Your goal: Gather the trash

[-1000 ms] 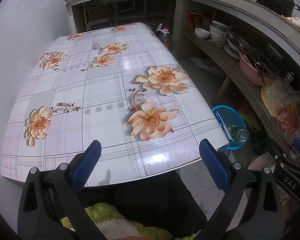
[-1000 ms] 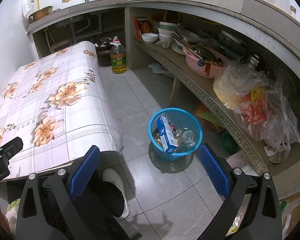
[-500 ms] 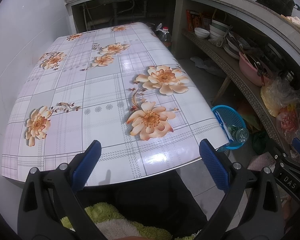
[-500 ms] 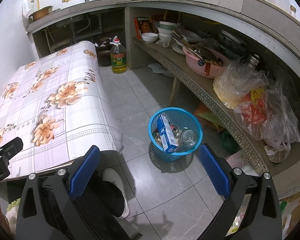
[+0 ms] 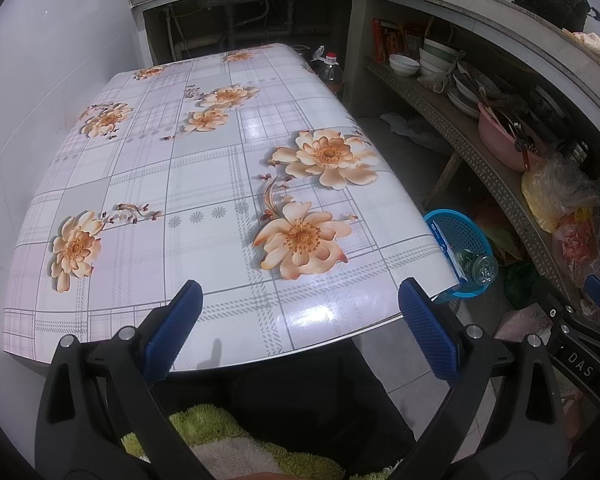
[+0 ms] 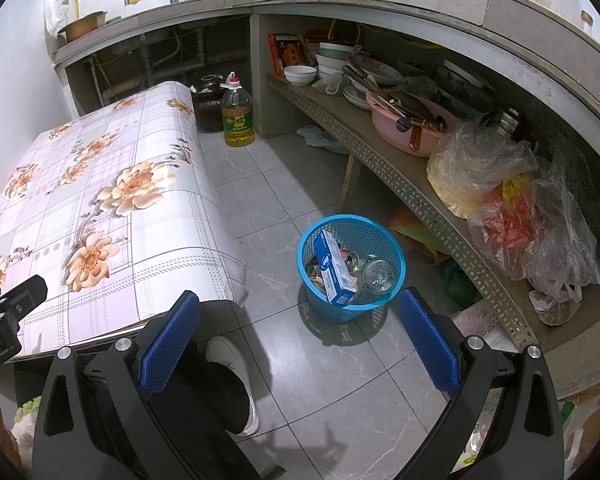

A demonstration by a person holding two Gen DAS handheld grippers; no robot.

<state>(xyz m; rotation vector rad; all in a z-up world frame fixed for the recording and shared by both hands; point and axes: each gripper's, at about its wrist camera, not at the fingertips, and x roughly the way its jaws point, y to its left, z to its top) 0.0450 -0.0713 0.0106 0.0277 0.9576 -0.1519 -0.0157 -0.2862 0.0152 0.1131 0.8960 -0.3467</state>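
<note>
A blue plastic basket [image 6: 352, 228] stands on the tiled floor beside the table; it holds a blue-and-white carton [image 6: 334, 266], a clear glass jar [image 6: 379, 276] and a can. The same basket [image 5: 466, 236] shows past the table's right edge in the left wrist view. My right gripper [image 6: 300, 340] hangs open above the floor, just short of the basket, with nothing between its fingers. My left gripper [image 5: 300, 330] is open over the near edge of the table [image 5: 204, 184], which has a floral plaid cover and nothing on it.
A low shelf [image 6: 380, 160] along the right carries a pink basin, bowls and plastic bags [image 6: 512, 208]. An oil bottle [image 6: 238, 114] and a dark jar stand on the floor at the table's far end. A person's white shoe [image 6: 230, 360] is under the table edge.
</note>
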